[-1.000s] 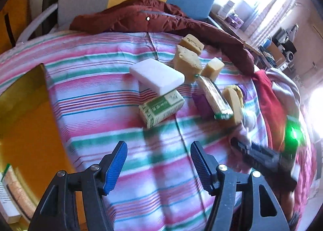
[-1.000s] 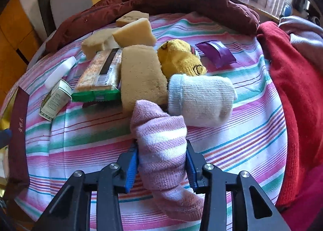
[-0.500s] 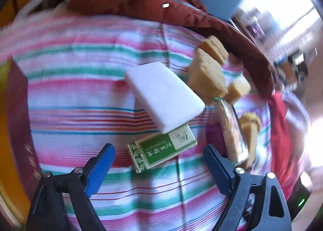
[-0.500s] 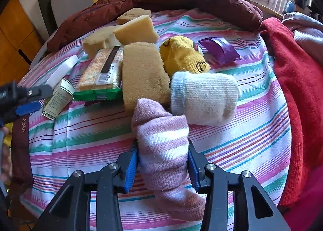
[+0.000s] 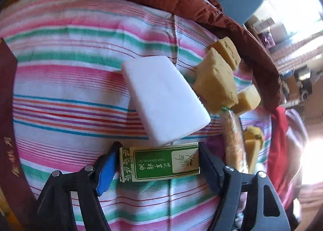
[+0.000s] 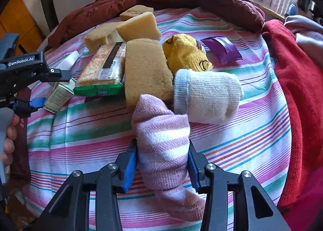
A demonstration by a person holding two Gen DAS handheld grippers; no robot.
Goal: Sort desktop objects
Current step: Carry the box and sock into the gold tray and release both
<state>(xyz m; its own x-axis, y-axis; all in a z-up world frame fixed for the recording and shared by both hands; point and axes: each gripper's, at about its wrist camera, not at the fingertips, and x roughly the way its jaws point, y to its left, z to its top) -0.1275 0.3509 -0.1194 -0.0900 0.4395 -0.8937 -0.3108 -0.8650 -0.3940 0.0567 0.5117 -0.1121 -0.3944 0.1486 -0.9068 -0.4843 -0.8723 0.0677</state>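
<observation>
A small green-and-cream essential oil box [image 5: 161,162] lies on the striped cloth [image 5: 70,93]. My left gripper [image 5: 158,151] straddles it end to end. Its jaws are closing, with the pads at the box ends and a thin gap still showing on the left. In the right wrist view the same left gripper [image 6: 52,87] brackets the box [image 6: 58,93]. My right gripper [image 6: 161,146] is shut on a pink-and-white striped sock [image 6: 161,122], whose toe hangs below the fingers.
A white block [image 5: 163,99] touches the box's far side, with yellow sponge pieces [image 5: 216,85] beyond. Near the sock lie a snack packet [image 6: 103,65], a tan sponge [image 6: 145,69], a yellow sock [image 6: 185,53], a white sock [image 6: 208,95] and a purple sachet [image 6: 222,49]. A red garment [image 6: 298,89] borders the right.
My left gripper came forward and down onto the green box, opened wide, then narrowed around it. The right gripper kept still with the pink sock.
</observation>
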